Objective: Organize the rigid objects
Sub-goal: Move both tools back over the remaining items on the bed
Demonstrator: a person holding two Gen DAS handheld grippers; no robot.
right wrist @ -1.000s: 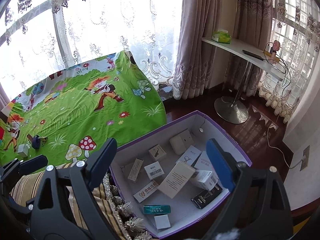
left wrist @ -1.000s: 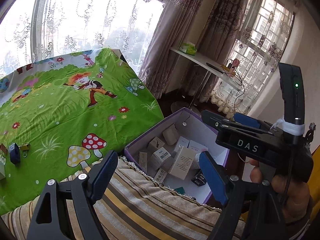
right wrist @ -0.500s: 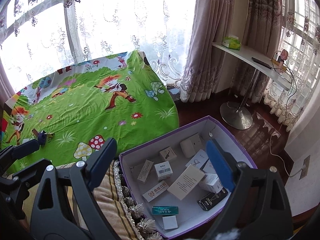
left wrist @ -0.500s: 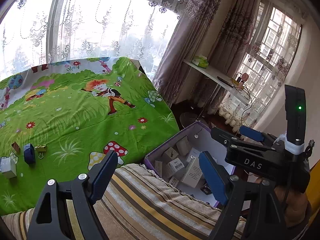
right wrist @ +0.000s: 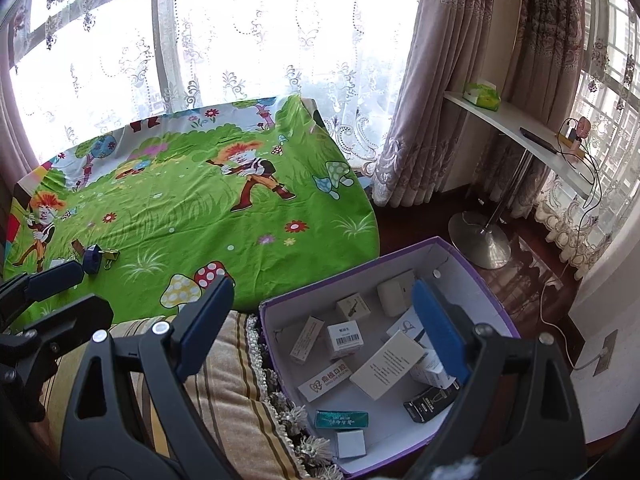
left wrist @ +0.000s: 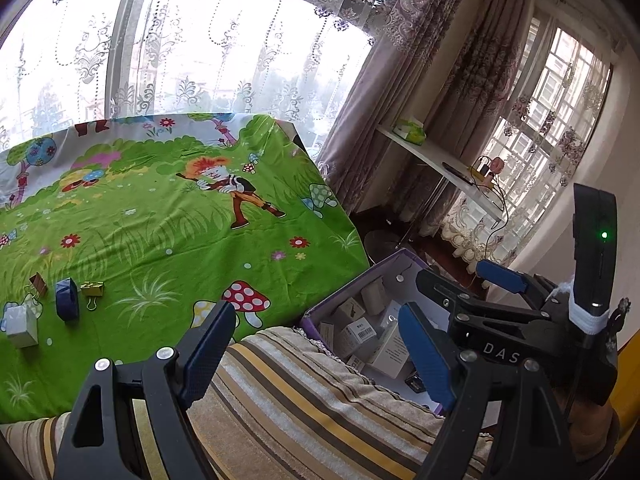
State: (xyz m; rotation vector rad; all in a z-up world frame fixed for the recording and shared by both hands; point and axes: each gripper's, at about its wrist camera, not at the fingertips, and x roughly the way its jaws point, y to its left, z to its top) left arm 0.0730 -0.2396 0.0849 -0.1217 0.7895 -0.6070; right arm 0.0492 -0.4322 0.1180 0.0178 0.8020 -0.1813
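A bed [right wrist: 180,208] with one green cartoon sheet fills most of both views, and one striped blanket [left wrist: 304,400] lies across its near end. Against the bed's near right corner stands one purple box [right wrist: 472,264] with white inside walls. In the right wrist view at least ten small cartons lie loose on its floor, among them a large white carton [right wrist: 386,364] lying flat, a barcode carton [right wrist: 345,335], a black carton [right wrist: 430,400], a green carton [right wrist: 341,419] and a white cube [right wrist: 351,443] at the near edge; some are partly hidden by the pad, so the count is not exact.

Two hand-held grippers are in view. The left hand-held gripper [left wrist: 316,350] has its jaws spread wide over the striped blanket, with nothing between them. The right hand-held gripper [right wrist: 324,328] is equally wide apart above the box and grips nothing.

Far left on the sheet, well apart from the box, four small things lie in a loose group: one white cube-shaped carton [left wrist: 20,322], one dark blue tape roll [left wrist: 66,298] standing on edge, one gold binder clip [left wrist: 92,291] just beside it, and one brown clip [left wrist: 39,283].
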